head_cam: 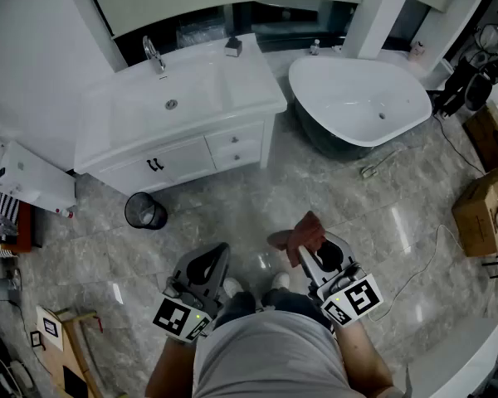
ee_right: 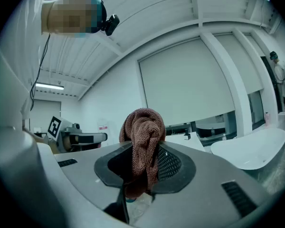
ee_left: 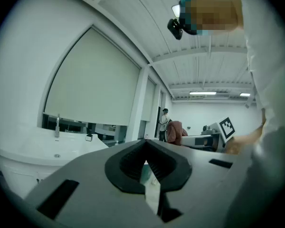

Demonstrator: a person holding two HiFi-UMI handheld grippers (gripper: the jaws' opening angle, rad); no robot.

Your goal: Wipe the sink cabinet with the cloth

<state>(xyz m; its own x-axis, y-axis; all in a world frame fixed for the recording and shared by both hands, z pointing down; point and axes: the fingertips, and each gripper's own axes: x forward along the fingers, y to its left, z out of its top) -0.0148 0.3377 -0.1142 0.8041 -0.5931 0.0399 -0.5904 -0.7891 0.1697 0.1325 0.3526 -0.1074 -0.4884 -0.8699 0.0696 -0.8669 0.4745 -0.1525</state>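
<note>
- Rust-brown terry cloth [ee_right: 143, 127]: pinched in the right hand-held gripper [ee_right: 145, 151], jaws clamped on it from both sides. Wad bulges above the jaw tips, tail hangs below. Sits near the person, right of centre, over the floor [head_cam: 257, 197].
- Left hand-held gripper [ee_left: 145, 144]: jaws closed tip to tip, nothing between. Held low at near left.
- Sink cabinet [head_cam: 183, 152]: far left, well apart from both hand-held grippers. White gloss fronts, door w/ dark handles, two small drawers at right. White basin top w/ chrome tap [head_cam: 153, 55]. No wiping contact yet.
- Risk 1: cloth is bunched, not spread. Prob. only a small patch would meet the cabinet, so streaky or partial wipe.
- Risk 2: cloth stands only a little proud of the jaw tips. Pushed hard or at a bad angle, hard jaw edges could scrape the gloss finish.
- Risk 3: drag across the panel could tug the wad out of the pinch, since the grip looks to be on a fold, not the whole cloth.
- Risk 4: black bin [head_cam: 145, 211] stands on the floor just in front of the cabinet's left part. Approx. in the approach path, so it could get knocked.
</note>
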